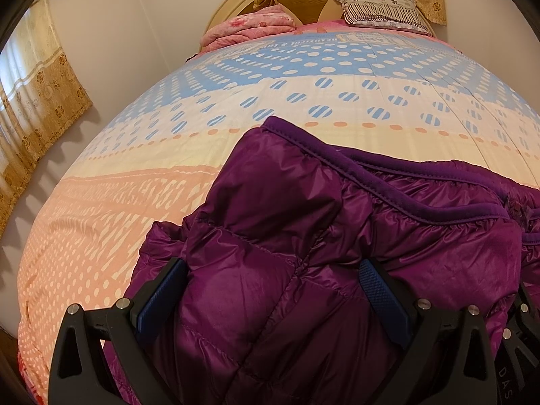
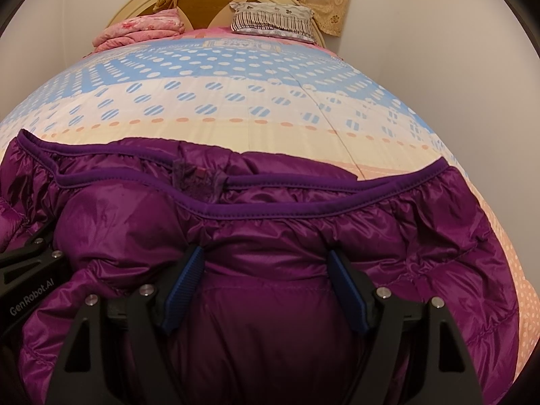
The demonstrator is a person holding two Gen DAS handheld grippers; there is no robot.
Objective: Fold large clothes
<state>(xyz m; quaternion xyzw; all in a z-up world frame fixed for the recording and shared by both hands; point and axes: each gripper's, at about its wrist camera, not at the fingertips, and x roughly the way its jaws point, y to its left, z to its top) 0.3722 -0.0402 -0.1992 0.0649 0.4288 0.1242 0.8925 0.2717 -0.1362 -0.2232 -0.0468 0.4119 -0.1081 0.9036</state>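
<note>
The purple down jacket (image 2: 270, 236) fills the lower half of both frames, bunched on the bed (image 2: 236, 111), its puffy fabric bulging between the spread blue pads of the left tool (image 1: 280, 290) and the right tool (image 2: 266, 283). Whether either pinches it, I cannot tell. Slick, springy padding could slip free and unfold; farther up, pillows (image 2: 270, 20) lie at the headboard.

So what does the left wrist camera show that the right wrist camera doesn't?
Only the left wrist view shows the gold floral window curtain. Only the right wrist view shows the jacket's dark neck label. Both show the shiny purple quilted jacket on the dotted pastel bedspread, bulging between wide-set blue pads, and the striped pillow.
</note>
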